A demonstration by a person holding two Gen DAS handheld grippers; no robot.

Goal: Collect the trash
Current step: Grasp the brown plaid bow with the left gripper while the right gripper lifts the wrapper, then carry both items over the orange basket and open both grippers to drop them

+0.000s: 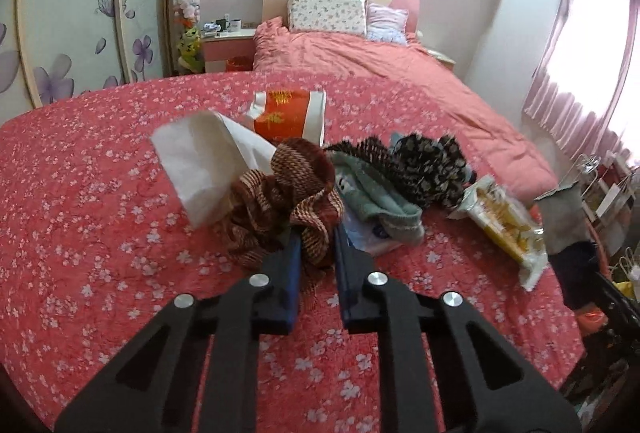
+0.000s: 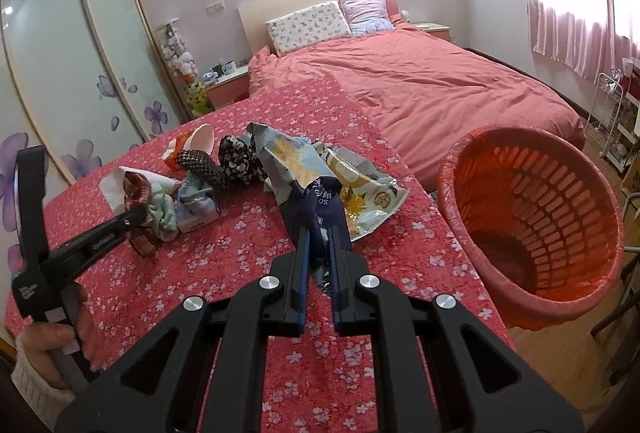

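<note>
Two grippers (image 1: pixel 314 233) (image 2: pixel 320 233), three scrunchies (image 1: pixel 280 201), one basket (image 2: pixel 532 229).

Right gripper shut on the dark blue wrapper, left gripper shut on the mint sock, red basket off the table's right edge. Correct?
No: the left gripper is shut on the brown striped scrunchie, per left wrist view; the mint sock lies beside it. Rest stands.

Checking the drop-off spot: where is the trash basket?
In the right wrist view, the red trash basket sits at the far right, tilted, beside the floral table's right edge.
</note>
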